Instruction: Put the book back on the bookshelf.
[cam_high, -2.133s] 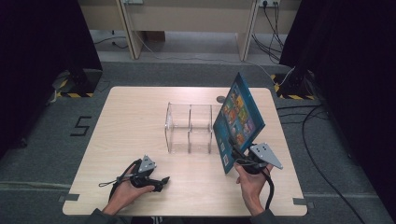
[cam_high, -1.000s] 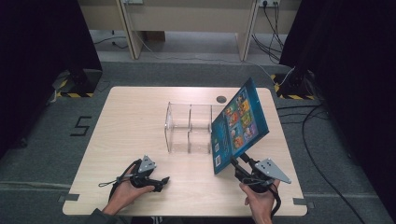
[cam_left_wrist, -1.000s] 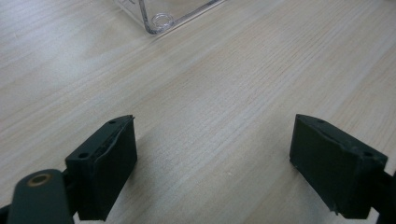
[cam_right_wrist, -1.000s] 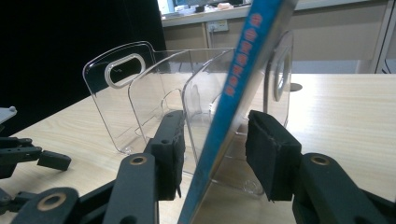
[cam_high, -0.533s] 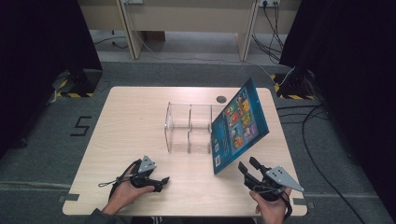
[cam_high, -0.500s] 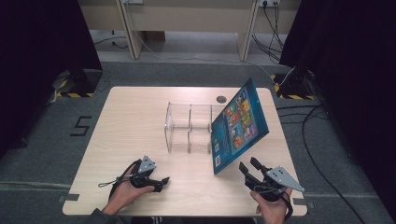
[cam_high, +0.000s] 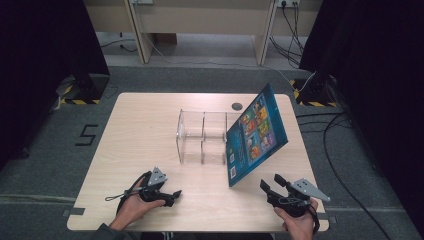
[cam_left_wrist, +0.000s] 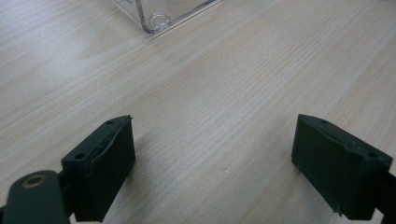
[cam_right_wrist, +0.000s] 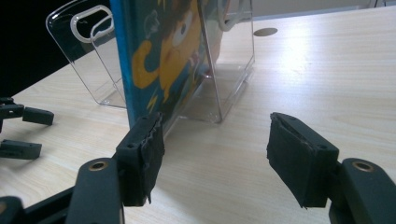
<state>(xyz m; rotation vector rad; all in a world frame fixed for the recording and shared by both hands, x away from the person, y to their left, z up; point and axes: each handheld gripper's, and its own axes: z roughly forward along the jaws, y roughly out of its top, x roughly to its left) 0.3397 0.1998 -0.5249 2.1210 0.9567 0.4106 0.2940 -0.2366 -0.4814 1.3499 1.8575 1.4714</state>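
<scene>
A blue picture book (cam_high: 256, 135) stands on its lower edge and tilts, leaning against the right end of a clear plastic rack (cam_high: 202, 137) with upright dividers. My right gripper (cam_high: 270, 181) is open near the table's front right, a short way in front of the book's lower corner and not touching it. In the right gripper view the book (cam_right_wrist: 163, 56) and rack (cam_right_wrist: 231, 60) rise just beyond the open gripper (cam_right_wrist: 215, 135). My left gripper (cam_high: 173, 196) rests open at the front left; its own view shows the gripper (cam_left_wrist: 210, 135) open over bare wood, with a rack corner (cam_left_wrist: 159, 19) ahead.
The wooden table (cam_high: 145, 130) has a round cable hole (cam_high: 236, 106) behind the rack. Dark curtains flank the table, and cables run over the grey floor at the right. The left gripper (cam_right_wrist: 21, 133) is at the left edge of the right gripper view.
My right gripper has let go of the book and drawn back toward the front edge. The book now leans on the rack, tilted further. The left gripper has stayed put.
</scene>
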